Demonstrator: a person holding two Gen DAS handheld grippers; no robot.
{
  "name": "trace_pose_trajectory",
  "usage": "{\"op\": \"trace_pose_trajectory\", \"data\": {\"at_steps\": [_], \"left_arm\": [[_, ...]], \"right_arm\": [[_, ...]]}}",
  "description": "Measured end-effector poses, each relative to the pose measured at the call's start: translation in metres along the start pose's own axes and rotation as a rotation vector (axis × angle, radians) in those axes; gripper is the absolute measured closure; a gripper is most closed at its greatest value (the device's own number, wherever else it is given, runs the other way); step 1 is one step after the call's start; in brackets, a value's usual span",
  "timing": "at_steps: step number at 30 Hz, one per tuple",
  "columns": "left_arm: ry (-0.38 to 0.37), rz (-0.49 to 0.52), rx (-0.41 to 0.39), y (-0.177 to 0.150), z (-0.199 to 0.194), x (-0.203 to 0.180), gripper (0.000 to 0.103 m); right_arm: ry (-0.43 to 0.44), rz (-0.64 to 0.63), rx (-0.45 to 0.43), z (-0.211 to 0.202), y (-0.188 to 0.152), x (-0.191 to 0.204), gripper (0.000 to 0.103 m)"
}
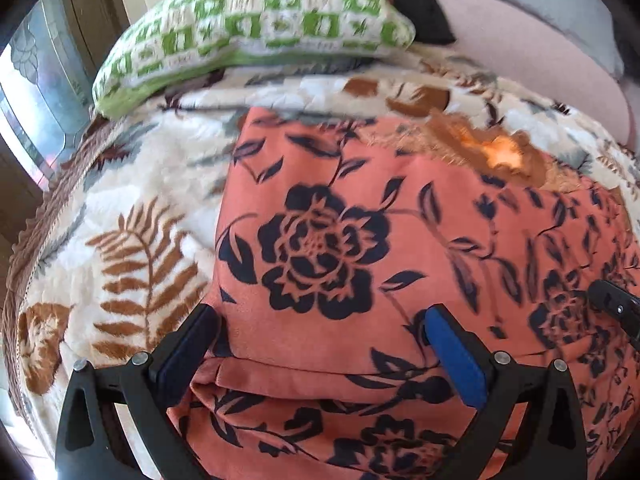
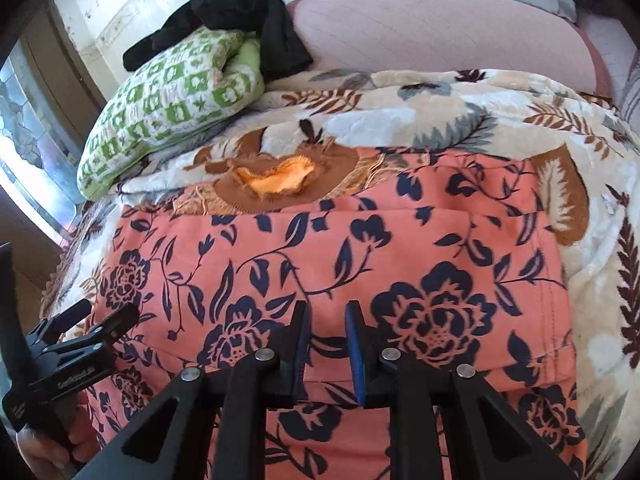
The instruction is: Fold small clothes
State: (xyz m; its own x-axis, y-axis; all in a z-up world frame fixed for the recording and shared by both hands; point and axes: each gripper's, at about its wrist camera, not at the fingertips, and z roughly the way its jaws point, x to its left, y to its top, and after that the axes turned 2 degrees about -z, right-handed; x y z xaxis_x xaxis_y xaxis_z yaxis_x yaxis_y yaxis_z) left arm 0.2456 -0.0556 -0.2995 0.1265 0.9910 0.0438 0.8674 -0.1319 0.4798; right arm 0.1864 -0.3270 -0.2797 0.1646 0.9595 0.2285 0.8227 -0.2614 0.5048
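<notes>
A salmon-orange garment with a dark navy flower print [image 1: 360,248] lies folded flat on a leaf-patterned blanket [image 1: 132,216]; it also shows in the right wrist view [image 2: 360,248]. My left gripper [image 1: 320,316] is wide open just above the garment's near-left part, a folded hem between its fingers. My right gripper [image 2: 328,316] has its jaws a narrow gap apart over the garment's near middle, holding nothing. The left gripper's body [image 2: 72,344] shows at the left of the right wrist view.
A green-and-white checked pillow [image 2: 168,104] lies at the back left with a black cloth [image 2: 240,20] on it. A brown patch with an orange tear [image 2: 280,176] sits on the blanket [image 2: 460,120] past the garment. A pink cushion [image 2: 440,28] is behind. A window is at left.
</notes>
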Motion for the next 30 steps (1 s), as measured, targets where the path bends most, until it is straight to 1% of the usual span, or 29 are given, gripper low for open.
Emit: {"op": "trace_pose_trajectory", "data": {"at_steps": [1, 2, 3, 4, 5, 6, 7, 9, 11, 12, 14, 15, 16, 17, 19, 21, 23, 25, 26, 27, 30], "left_arm": [[-0.019, -0.012, -0.005, 0.0, 0.002, 0.003, 0.0], [-0.022, -0.017, -0.012, 0.001, 0.0, 0.004, 0.0], [-0.028, -0.01, -0.018, 0.004, -0.003, 0.004, 0.0], [-0.039, 0.0, -0.042, 0.006, -0.007, 0.004, 0.0], [-0.042, 0.01, -0.077, 0.007, -0.013, 0.004, 0.0], [-0.035, 0.02, -0.112, 0.009, -0.019, 0.003, 0.0], [-0.032, 0.03, -0.143, 0.011, -0.024, 0.002, 0.0], [-0.059, 0.048, -0.172, 0.015, -0.031, -0.003, 0.0], [-0.09, 0.062, -0.149, 0.018, -0.026, -0.007, 0.0], [-0.091, 0.07, -0.114, 0.019, -0.017, -0.01, 0.0], [-0.049, 0.087, -0.011, 0.016, 0.006, -0.015, 0.0], [-0.04, 0.095, -0.017, 0.013, 0.008, -0.017, 0.0], [-0.031, 0.099, -0.045, 0.012, 0.003, -0.017, 0.0], [-0.023, 0.104, -0.052, 0.013, -0.001, -0.019, 0.0], [-0.052, 0.104, -0.087, 0.013, -0.011, -0.018, 0.0], [-0.052, 0.092, -0.11, 0.012, -0.019, -0.016, 0.0], [-0.088, 0.101, -0.128, 0.01, -0.027, -0.016, 0.0], [-0.106, 0.132, -0.13, 0.007, -0.03, -0.021, 0.0], [-0.106, 0.152, -0.13, 0.004, -0.031, -0.025, 0.0], [-0.104, 0.175, -0.125, 0.001, -0.03, -0.028, 0.0], [-0.092, 0.224, -0.08, -0.008, -0.02, -0.035, 0.0]], "right_arm": [[-0.001, -0.008, 0.05, 0.012, 0.0, 0.003, 0.081], [-0.017, -0.018, 0.082, 0.022, -0.002, 0.005, 0.081], [-0.026, -0.029, 0.045, 0.021, -0.001, 0.008, 0.081], [-0.028, -0.037, 0.034, 0.018, 0.002, 0.01, 0.081], [-0.02, -0.038, 0.051, 0.017, 0.007, 0.01, 0.081], [0.0, -0.023, 0.049, 0.015, 0.01, 0.007, 0.081], [0.014, 0.002, 0.023, 0.011, 0.013, 0.001, 0.081], [-0.018, 0.057, -0.035, 0.005, 0.017, -0.018, 0.081], [-0.028, 0.142, -0.058, 0.005, 0.02, -0.038, 0.081], [-0.024, 0.18, -0.051, 0.008, 0.021, -0.048, 0.081], [-0.029, 0.221, -0.032, 0.016, 0.021, -0.064, 0.081], [-0.01, 0.236, -0.04, 0.017, 0.022, -0.069, 0.081], [-0.004, 0.243, -0.045, 0.016, 0.023, -0.071, 0.081], [-0.009, 0.242, -0.045, 0.013, 0.024, -0.072, 0.081], [-0.007, 0.226, -0.09, 0.001, 0.027, -0.067, 0.081], [0.037, 0.2, -0.121, -0.006, 0.026, -0.057, 0.081], [0.099, 0.171, -0.09, -0.005, 0.025, -0.048, 0.081], [0.147, 0.113, -0.024, 0.001, 0.022, -0.033, 0.081], [0.148, 0.07, 0.014, 0.003, 0.019, -0.024, 0.081], [0.13, 0.021, 0.053, 0.006, 0.015, -0.014, 0.081], [0.094, -0.094, 0.136, 0.014, 0.0, 0.006, 0.081]]}}
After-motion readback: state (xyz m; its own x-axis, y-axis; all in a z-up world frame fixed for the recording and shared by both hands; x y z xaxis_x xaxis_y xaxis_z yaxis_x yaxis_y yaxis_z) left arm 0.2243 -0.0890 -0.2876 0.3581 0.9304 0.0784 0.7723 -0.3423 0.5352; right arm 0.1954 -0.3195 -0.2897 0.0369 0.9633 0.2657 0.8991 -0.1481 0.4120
